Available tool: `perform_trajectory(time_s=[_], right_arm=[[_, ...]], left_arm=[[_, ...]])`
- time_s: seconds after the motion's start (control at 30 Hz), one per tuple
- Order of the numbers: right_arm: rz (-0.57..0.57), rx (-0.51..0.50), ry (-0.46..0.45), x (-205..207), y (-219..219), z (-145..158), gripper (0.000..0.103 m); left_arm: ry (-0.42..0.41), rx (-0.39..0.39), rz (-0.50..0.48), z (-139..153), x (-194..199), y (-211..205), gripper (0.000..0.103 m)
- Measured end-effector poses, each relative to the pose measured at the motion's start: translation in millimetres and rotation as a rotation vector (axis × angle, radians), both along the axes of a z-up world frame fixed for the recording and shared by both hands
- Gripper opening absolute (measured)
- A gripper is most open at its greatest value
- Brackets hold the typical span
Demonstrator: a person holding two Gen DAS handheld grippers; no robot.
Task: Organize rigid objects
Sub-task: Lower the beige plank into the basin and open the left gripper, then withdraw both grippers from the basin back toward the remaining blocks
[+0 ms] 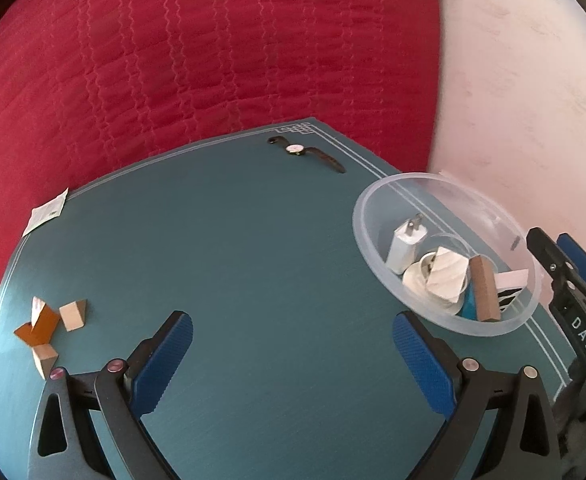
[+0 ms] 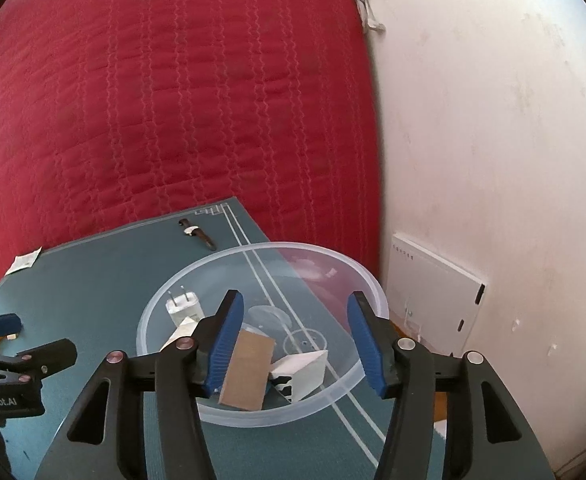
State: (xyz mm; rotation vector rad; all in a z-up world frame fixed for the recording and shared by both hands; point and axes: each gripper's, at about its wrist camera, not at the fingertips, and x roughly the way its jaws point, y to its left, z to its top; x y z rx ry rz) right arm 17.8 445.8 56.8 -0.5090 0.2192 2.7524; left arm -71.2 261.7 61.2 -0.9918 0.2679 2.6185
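Wooden blocks (image 1: 51, 326) lie in a loose cluster on the teal mat (image 1: 253, 260) that covers the surface, just beyond the left gripper's (image 1: 293, 364) left finger; two pale wedges flank an orange piece, and a third wedge sits nearest the camera. That gripper hangs over bare mat with its blue pads spread wide and nothing between them.

At the mat's right edge stands a clear plastic bowl (image 1: 377, 256). Inside it are a white plug adapter (image 1: 407, 244), a brown wooden block (image 1: 485, 290) leaning on end, a white wedge (image 2: 305, 368) and what looks like a white round piece, though the pile hides most of it. The right gripper (image 2: 293, 344) hovers above the bowl, its jaws apart and empty; the brown block shows just beside its left pad.

A wristwatch (image 1: 303, 150) with a dark strap lies flat near the mat's far corner, well apart from the bowl. A small paper slip (image 1: 45, 214) rests at the mat's left edge, on a red quilted bedspread (image 1: 213, 60). A pale wall (image 2: 493, 120) rises to the right.
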Motion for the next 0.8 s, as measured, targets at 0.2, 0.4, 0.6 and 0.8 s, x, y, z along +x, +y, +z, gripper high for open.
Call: perform_trajectory(time_s=[0.2,0.4,0.6,0.8], right_arm=[[0.073,0.004,-0.022,-1,-16,-2,0.059],[0.197,0.004,-0.067,-1,-43,-7,0.059],[0.346,-0.004,-0.122,1,-77,-14,0.060],[0.438,-0.002,-0.168,3,-97,-19,0.061]], left_arm=[[-0.014,0.000,0.035,-4,-3,-17,0.102],[-0.028,0.005,0.083,-6,-4,-41,0.102],[-0.042,0.011,0.141,-9,-8,-67,0.102],[-0.046,0.014,0.193,-10,-11,-92,0.102]])
